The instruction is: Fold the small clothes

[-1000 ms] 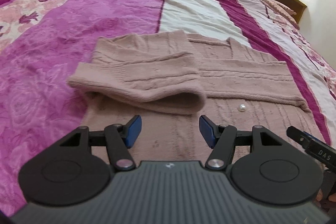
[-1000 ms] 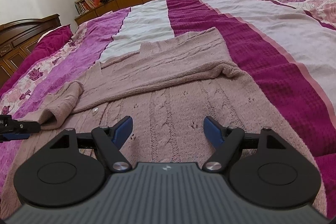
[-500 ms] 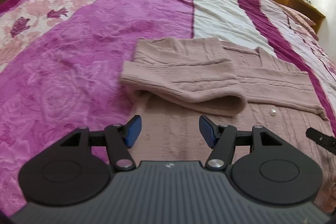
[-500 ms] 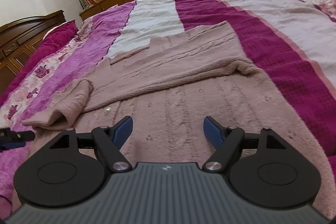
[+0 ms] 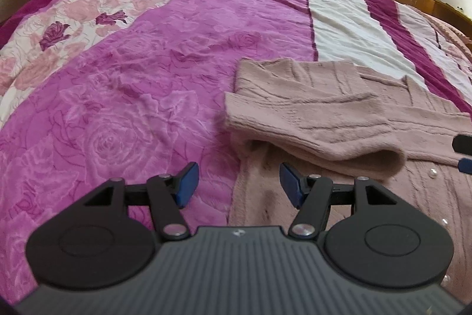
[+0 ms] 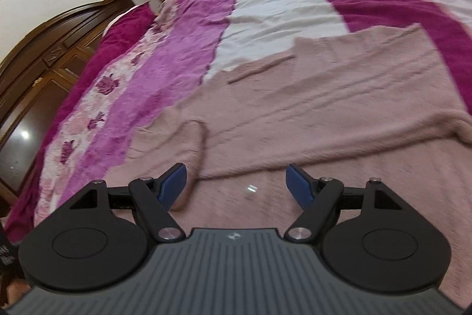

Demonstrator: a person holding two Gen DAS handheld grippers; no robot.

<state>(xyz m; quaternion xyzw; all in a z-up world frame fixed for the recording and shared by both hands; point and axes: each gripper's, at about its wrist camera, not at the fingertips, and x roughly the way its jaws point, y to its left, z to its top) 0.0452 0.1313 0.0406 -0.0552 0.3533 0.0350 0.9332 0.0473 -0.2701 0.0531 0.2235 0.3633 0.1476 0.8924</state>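
Left wrist view: a pink knitted cardigan (image 5: 348,120) lies spread on the bed (image 5: 147,73), resting partly on the magenta rose-patterned cover and partly across the white and dark stripes beyond it. One sleeve (image 5: 309,132) is folded across the front of the cardigan, its cuff end forming a rounded roll near the left gripper (image 5: 238,182). The right wrist view shows a second sleeve band (image 6: 339,120) laid across the body as well, with a small pale button (image 6: 250,188) visible on the knit below it.

Progress — judged partial. Both sleeves appear turned in over the body; the body itself is still laid out at full length, so the cross-fold of the hem toward the collar looks outstanding.

Orientation: the cardigan's long axis runs from the hem, nearest both grippers, away to the collar at the far side. The folded sleeves lie across that axis.

Grippers: left gripper fingers (image 5: 185,182) stand moderately apart and empty, one over the magenta cover, the other over the cardigan's near edge. Right gripper (image 6: 239,185) fingers (image 6: 174,185) stand wide and empty above the cardigan body — no cloth between them. The right gripper's tip (image 5: 464,152) shows beside the cardigan at the left view's edge.
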